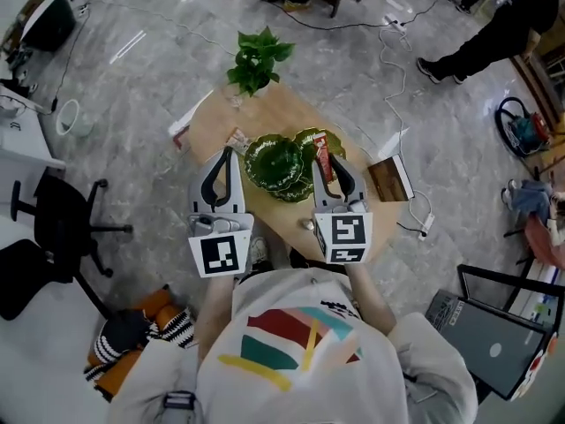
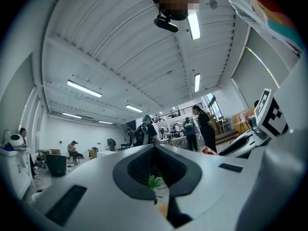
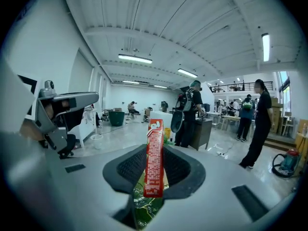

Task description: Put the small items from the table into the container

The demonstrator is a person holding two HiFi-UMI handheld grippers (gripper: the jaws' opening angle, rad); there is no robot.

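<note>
A round wooden table [image 1: 212,117] bears green leaf-shaped dishes [image 1: 275,162] at its middle. My right gripper [image 1: 327,164] hovers over the dishes' right side, shut on a thin red packet [image 1: 322,160]. In the right gripper view the red packet [image 3: 154,158] stands upright between the pads, with a green dish [image 3: 144,207] below. My left gripper [image 1: 227,155] is raised at the dishes' left, its tips together and nothing between them. In the left gripper view the jaws meet, and the red packet [image 2: 210,150] shows at the right. A small packet [image 1: 237,140] lies on the table by the left gripper.
A potted plant [image 1: 254,60] stands at the table's far edge. A red and white packet [image 1: 181,134] sits at the left rim, a small silvery item [image 1: 307,224] near the front. A brown box [image 1: 390,179] lies to the right, a black office chair [image 1: 53,228] to the left.
</note>
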